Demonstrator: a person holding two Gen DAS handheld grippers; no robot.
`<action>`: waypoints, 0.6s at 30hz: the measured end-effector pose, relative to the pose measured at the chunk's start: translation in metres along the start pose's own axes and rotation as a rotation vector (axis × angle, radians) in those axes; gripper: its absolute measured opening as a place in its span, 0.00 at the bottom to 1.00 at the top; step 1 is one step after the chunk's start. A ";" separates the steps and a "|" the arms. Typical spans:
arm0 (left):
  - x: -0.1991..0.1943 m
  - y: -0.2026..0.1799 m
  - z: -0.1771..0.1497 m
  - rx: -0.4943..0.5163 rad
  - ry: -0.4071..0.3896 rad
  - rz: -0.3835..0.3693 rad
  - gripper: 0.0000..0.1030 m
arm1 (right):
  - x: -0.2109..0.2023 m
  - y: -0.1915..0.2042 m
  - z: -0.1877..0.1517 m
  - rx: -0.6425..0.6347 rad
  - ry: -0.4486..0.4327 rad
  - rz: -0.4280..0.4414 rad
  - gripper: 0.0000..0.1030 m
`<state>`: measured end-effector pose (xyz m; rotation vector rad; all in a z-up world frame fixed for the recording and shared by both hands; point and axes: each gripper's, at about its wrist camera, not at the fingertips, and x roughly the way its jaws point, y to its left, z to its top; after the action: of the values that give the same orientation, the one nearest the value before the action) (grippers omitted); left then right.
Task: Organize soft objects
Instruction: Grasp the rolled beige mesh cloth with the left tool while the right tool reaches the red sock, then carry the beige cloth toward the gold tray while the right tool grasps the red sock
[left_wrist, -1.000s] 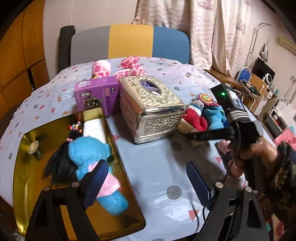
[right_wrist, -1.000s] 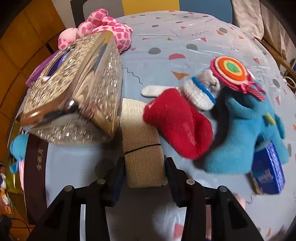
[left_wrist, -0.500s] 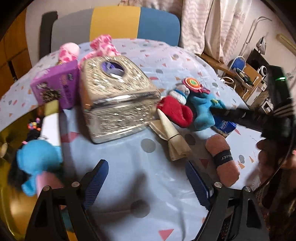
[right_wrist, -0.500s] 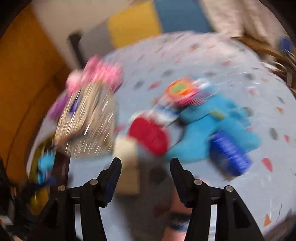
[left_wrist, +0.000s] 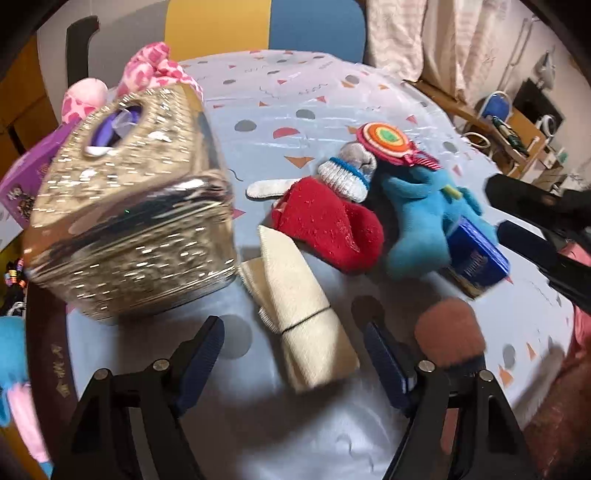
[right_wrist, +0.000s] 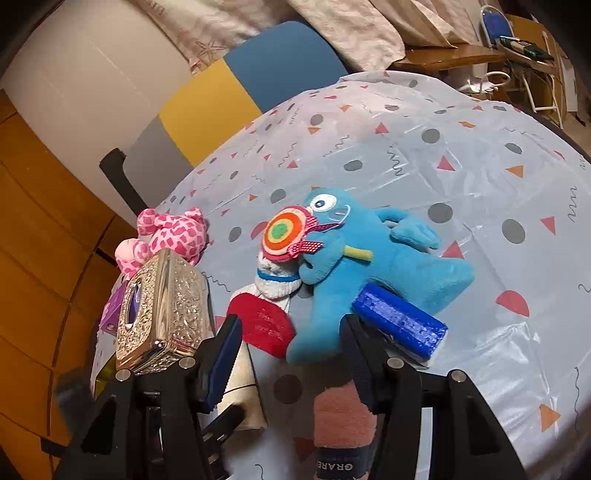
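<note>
**Straddling the beige roll with spread fingers**

Hovering low over the bench (left_wrist: 332, 92), the left gripper (left_wrist: 291, 354) has its fingers spread wide, holding nothing. A beige rolled cloth (left_wrist: 299, 314) lies between them on the patterned cover; whether the pads touch it cannot be told. Its long axis runs from the near edge of the bench away toward the gold tissue box (left_wrist: 129, 229), and its far end lies just beside the box's lower corner. A dark band circles the roll near its middle.

The right gripper (right_wrist: 291, 354) is also wide open and empty. It hangs above the near edge, with a pink rolled sock (right_wrist: 343, 417) lying below, between the fingers, its banded end toward the camera. The same sock shows just beside the left gripper's right finger (left_wrist: 384, 365).

Beyond the roll, toward the middle of the bench, a red sock (left_wrist: 328, 229) lies against a blue plush toy (right_wrist: 369, 266). The toy lies on its side, head toward the far edge, with a round orange-and-green lollipop (right_wrist: 284, 232) at its face. A blue box (right_wrist: 399, 325) rests against the toy's lower body. A pink spotted plush (right_wrist: 173, 232) sits behind the tissue box, near the far left edge.
</note>
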<state>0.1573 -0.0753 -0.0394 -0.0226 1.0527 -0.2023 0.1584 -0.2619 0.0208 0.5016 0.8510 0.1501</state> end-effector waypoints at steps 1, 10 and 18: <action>0.005 -0.002 0.002 -0.007 0.005 0.010 0.71 | 0.001 0.000 0.000 -0.002 0.002 0.002 0.54; 0.024 -0.005 -0.004 0.038 0.000 0.028 0.32 | 0.000 0.002 -0.002 -0.034 0.014 0.008 0.54; -0.013 0.014 -0.065 0.123 -0.035 -0.053 0.33 | 0.005 0.013 -0.007 -0.097 0.036 -0.026 0.52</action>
<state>0.0971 -0.0539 -0.0616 0.0569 1.0039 -0.3137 0.1571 -0.2464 0.0193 0.3979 0.8810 0.1760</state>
